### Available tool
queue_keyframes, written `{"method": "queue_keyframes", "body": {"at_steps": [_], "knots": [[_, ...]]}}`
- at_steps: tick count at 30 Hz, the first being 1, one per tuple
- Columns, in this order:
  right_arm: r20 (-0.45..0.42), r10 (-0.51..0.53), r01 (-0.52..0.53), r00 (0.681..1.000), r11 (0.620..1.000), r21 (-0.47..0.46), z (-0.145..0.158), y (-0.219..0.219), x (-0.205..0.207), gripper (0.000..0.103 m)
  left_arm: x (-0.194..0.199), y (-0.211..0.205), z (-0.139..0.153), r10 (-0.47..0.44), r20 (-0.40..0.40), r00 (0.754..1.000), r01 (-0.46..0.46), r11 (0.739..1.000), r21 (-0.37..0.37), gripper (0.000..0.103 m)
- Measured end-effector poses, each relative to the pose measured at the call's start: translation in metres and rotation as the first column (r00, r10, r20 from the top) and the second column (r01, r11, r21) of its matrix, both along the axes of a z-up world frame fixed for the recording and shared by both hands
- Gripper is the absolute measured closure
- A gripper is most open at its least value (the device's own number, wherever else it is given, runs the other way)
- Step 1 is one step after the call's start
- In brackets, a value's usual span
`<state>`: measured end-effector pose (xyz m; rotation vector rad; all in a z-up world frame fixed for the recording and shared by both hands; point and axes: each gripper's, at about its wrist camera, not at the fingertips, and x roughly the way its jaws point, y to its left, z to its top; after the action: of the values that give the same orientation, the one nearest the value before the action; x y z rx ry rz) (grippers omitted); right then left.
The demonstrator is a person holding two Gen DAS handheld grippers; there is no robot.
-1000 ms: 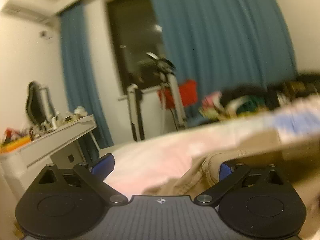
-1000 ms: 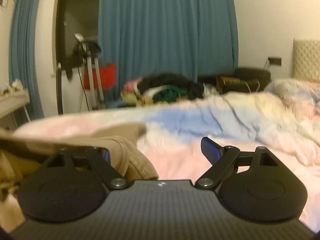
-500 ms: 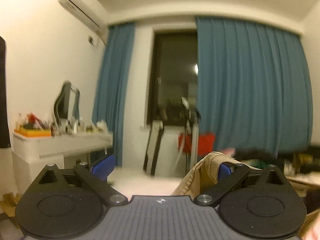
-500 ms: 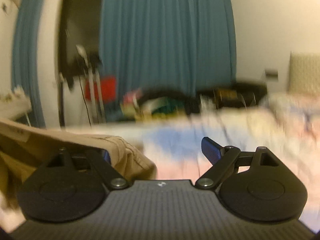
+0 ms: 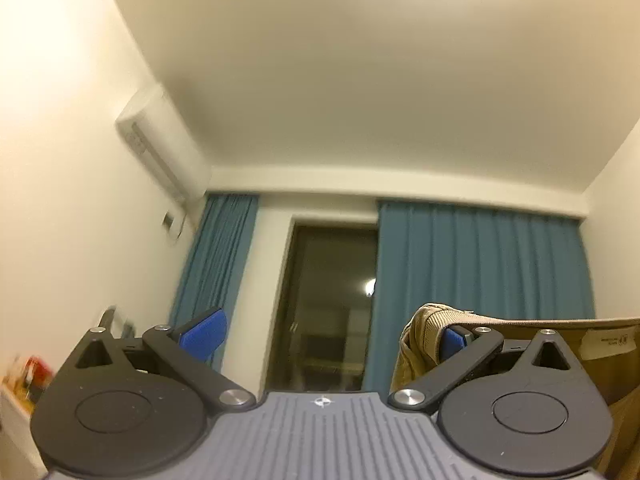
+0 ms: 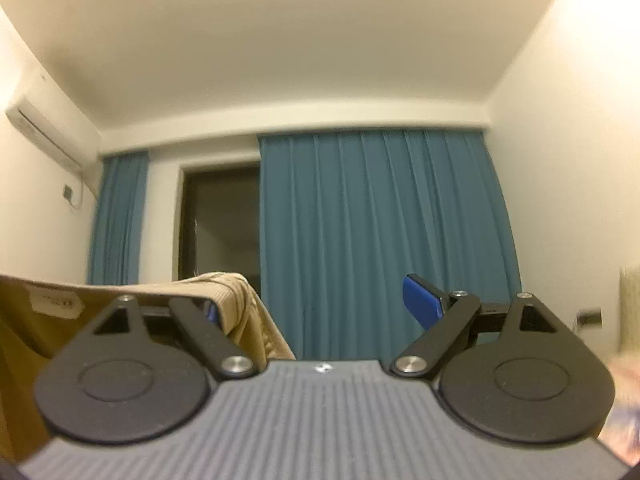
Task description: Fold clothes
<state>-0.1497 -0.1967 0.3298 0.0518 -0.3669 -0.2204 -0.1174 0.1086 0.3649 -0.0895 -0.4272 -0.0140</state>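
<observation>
A tan corduroy garment [image 5: 424, 332] hangs stretched between my two grippers, raised high in the air. In the left wrist view it is draped over my right fingertip and runs off to the right, a white label showing. My left gripper [image 5: 332, 330] stands wide open, the cloth hooked on one finger. In the right wrist view the same garment [image 6: 236, 296] is draped over my left fingertip and runs off to the left. My right gripper [image 6: 316, 308] is also wide open. Both cameras point up at the ceiling.
Blue curtains [image 6: 376, 240] and a dark window [image 5: 328, 304] fill the far wall. An air conditioner [image 5: 156, 148] hangs on the left wall. A cluttered desk edge [image 5: 20, 376] shows at lower left, and a blurred bit of bedding [image 6: 624, 400] at lower right.
Both grippers have risen and tilted upward with the tan garment. The bed and room clutter have dropped out of view; ceiling now fills the top of both views.
</observation>
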Motion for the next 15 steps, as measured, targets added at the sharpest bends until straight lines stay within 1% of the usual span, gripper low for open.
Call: {"method": "queue_keyframes", "body": {"at_steps": [2, 4, 5, 7, 9, 10, 12, 15], "knots": [[0.024, -0.013, 0.013, 1.000, 0.999, -0.029, 0.023, -0.002, -0.008, 0.016, -0.004, -0.001, 0.029, -0.027, -0.005, 1.000, 0.027, 1.000, 0.014, 0.000], [0.035, -0.028, 0.030, 0.999, 0.998, -0.052, 0.039, -0.005, -0.011, 0.015, 0.002, -0.003, 0.046, -0.062, -0.042, 0.997, 0.063, 0.998, 0.012, 0.000], [0.026, -0.032, 0.033, 0.999, 0.998, -0.055, 0.042, -0.007, -0.008, 0.015, 0.007, -0.004, 0.053, -0.078, -0.064, 0.995, 0.079, 0.997, 0.008, 0.000], [-0.022, -0.042, 0.041, 0.999, 0.997, -0.062, 0.041, -0.011, 0.007, 0.015, 0.030, -0.009, 0.052, -0.106, -0.138, 0.985, 0.106, 0.994, -0.007, 0.000], [-0.098, -0.043, 0.038, 0.994, 0.998, -0.046, 0.025, -0.018, 0.034, 0.015, 0.060, -0.014, 0.041, -0.124, -0.207, 0.970, 0.124, 0.992, -0.016, 0.000], [-0.136, -0.042, 0.037, 0.990, 0.999, -0.038, 0.017, -0.022, 0.047, 0.015, 0.077, -0.019, 0.030, -0.127, -0.239, 0.963, 0.126, 0.992, -0.017, 0.000], [-0.213, -0.021, 0.023, 0.977, 1.000, 0.007, -0.009, -0.033, 0.080, 0.015, 0.119, -0.029, 0.003, -0.118, -0.305, 0.945, 0.120, 0.993, -0.014, 0.000], [-0.330, -0.005, 0.030, 0.944, 0.997, 0.071, -0.055, -0.049, 0.140, 0.015, 0.193, -0.049, -0.041, -0.110, -0.415, 0.903, 0.113, 0.993, -0.016, 0.000]]}}
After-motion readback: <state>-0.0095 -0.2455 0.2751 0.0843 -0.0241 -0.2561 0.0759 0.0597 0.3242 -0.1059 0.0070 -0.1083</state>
